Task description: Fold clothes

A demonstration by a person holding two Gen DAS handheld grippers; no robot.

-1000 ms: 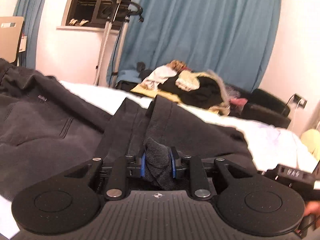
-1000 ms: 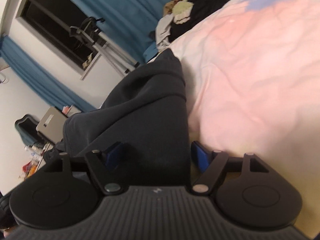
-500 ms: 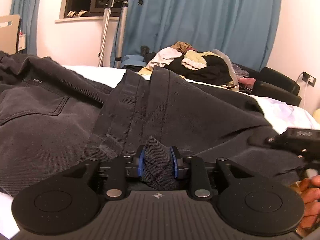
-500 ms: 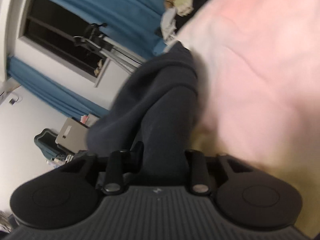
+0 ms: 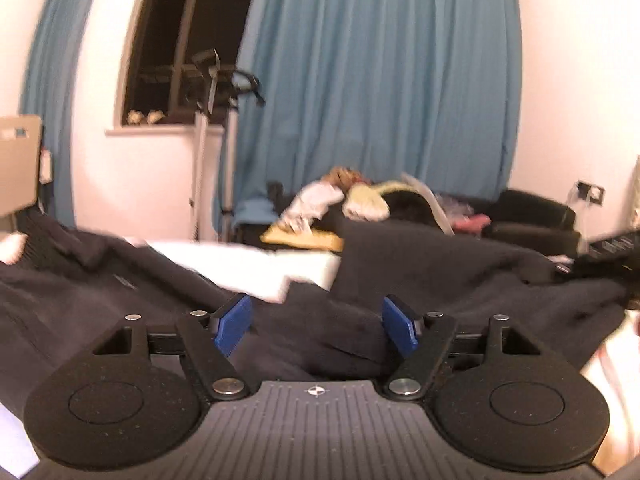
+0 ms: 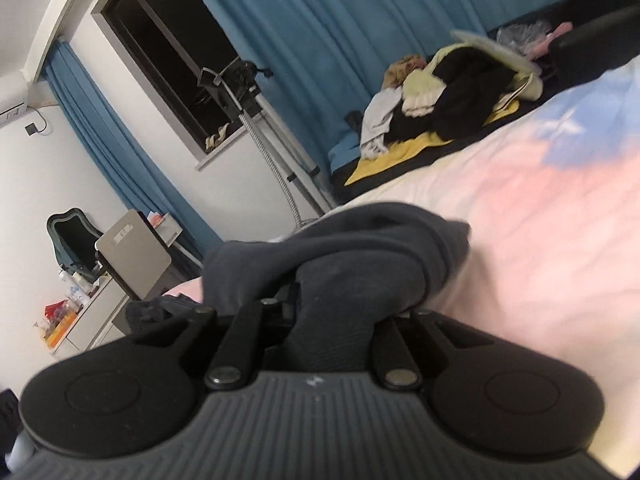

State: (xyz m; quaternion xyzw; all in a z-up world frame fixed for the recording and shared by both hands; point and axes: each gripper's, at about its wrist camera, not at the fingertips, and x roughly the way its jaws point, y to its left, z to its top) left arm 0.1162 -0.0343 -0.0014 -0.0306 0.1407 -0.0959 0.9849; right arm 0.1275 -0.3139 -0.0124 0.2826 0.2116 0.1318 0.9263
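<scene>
Dark grey trousers (image 5: pixel 120 312) lie spread over the bed in the left wrist view. My left gripper (image 5: pixel 316 326) hovers just above them; its jaws are opening, the blue pads (image 5: pixel 234 322) stand wide apart and press on nothing. In the right wrist view a bunched end of the same trousers (image 6: pixel 352 264) is lifted off the pale pink sheet (image 6: pixel 540 240). My right gripper (image 6: pixel 336 316) is closing tight on that bunch, and the cloth hides its fingertips.
A heap of mixed clothes (image 6: pixel 452 96) lies on a dark sofa (image 5: pixel 532 216) beyond the bed. A garment steamer stand (image 6: pixel 256 128) rises by the window, in front of blue curtains (image 5: pixel 380 100). A desk with a chair (image 6: pixel 132 252) is at the left.
My left gripper let go of the trouser fold, opened wide and lifted. My right gripper closed on the trouser cloth and rose, pulling it up off the sheet.
</scene>
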